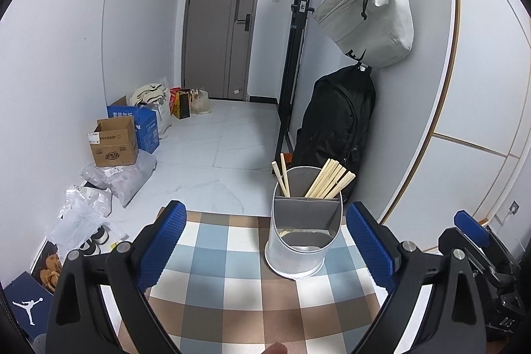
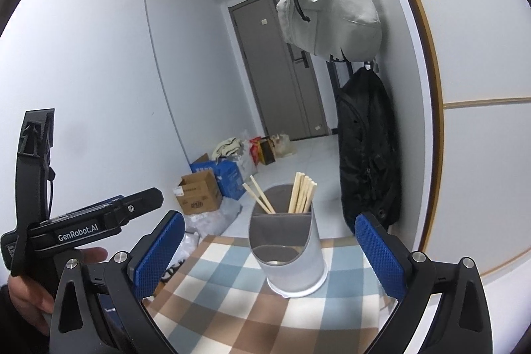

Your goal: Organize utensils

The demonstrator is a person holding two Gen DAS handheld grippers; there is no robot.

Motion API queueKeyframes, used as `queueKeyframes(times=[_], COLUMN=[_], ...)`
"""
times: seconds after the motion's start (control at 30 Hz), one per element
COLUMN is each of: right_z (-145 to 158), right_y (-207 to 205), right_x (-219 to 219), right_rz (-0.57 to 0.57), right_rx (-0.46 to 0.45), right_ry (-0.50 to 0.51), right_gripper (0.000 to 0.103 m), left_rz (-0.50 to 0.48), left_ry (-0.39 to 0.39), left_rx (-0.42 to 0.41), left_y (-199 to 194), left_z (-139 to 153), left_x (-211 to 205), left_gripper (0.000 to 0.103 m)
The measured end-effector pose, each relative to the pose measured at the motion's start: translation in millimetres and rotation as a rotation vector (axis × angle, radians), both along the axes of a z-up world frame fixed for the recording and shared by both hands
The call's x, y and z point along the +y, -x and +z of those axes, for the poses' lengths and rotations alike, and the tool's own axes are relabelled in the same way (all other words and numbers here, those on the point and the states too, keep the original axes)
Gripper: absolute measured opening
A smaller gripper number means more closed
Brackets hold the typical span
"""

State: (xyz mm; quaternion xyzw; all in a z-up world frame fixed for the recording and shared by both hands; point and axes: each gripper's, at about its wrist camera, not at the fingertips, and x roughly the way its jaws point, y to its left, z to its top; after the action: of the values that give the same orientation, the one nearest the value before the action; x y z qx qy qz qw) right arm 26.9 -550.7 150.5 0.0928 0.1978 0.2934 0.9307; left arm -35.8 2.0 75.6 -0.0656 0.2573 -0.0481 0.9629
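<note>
A white cylindrical utensil holder [image 1: 298,251] with grey dividers stands on the checkered tablecloth [image 1: 232,297] near the far edge. Wooden chopsticks [image 1: 328,183] stand in its back compartments, two [image 1: 282,176] in the left one and several in the right. The front compartment looks empty. It also shows in the right wrist view [image 2: 292,257], with the chopsticks [image 2: 302,193]. My left gripper [image 1: 265,238] is open and empty, just short of the holder. My right gripper [image 2: 268,249] is open and empty, with the holder between its fingers' line of sight.
A black backpack [image 1: 338,125] leans on the wall behind the table and a grey bag [image 1: 368,12] hangs above it. Cardboard boxes [image 1: 116,141] and plastic bags lie on the floor at left. The other gripper's body [image 2: 83,224] shows at the left.
</note>
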Motion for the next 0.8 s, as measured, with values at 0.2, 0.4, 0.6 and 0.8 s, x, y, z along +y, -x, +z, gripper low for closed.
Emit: queueKeyframes(times=[0.2, 0.4, 0.6, 0.8], right_z=[0.8, 1.6, 2.9, 3.2], right_y=[1.2, 3.0, 3.5, 3.7], right_x=[1.1, 3.1, 4.3, 4.2], right_rz=[0.004, 0.009, 0.014, 0.012], right_rx=[-0.001, -0.006, -0.011, -0.011], right_ry=[0.004, 0.005, 0.005, 0.005], right_gripper=[0.103, 0.103, 0.103, 0.103], left_rz=[0.012, 0.017, 0.014, 0.011], left_ry=[-0.002, 0.004, 0.006, 0.007], left_rx=[-0.008, -0.006, -0.006, -0.003], left_y=[2.1, 2.3, 2.1, 2.7], left_z=[1.9, 1.2, 1.6, 1.6], left_x=[1.8, 4.0, 3.7, 2.6], left_gripper=[0.094, 0.094, 0.094, 0.094])
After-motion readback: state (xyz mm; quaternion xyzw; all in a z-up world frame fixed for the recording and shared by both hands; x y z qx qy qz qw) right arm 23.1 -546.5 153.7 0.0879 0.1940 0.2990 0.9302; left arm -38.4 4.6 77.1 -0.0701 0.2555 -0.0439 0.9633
